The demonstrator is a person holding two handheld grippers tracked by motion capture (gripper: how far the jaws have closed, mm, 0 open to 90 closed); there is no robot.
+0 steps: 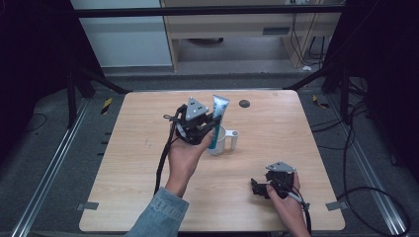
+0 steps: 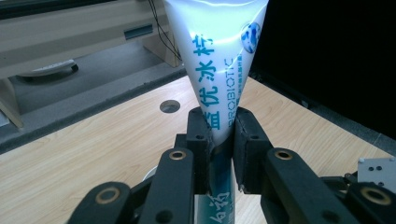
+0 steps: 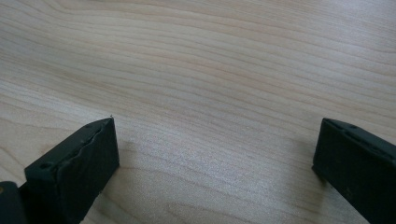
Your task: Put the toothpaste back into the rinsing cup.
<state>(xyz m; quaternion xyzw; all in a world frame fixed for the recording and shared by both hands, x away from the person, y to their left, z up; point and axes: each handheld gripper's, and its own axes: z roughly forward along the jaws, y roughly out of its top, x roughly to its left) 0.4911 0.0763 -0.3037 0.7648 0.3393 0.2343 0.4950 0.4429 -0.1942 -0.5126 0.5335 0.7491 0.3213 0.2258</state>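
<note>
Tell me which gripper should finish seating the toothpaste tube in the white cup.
Left. The left gripper is already shut on the toothpaste tube, whose lower end sits in the white cup. The right gripper is open over bare table, well off to the side.

Bare table (image 1: 276, 133) beyond mug (image 1: 221, 140)

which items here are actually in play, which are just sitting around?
In play:
- toothpaste tube, clamped by the left gripper
- white mug the tube stands in

Idle:
- right gripper, open over bare table
- round hole in the tabletop
</note>
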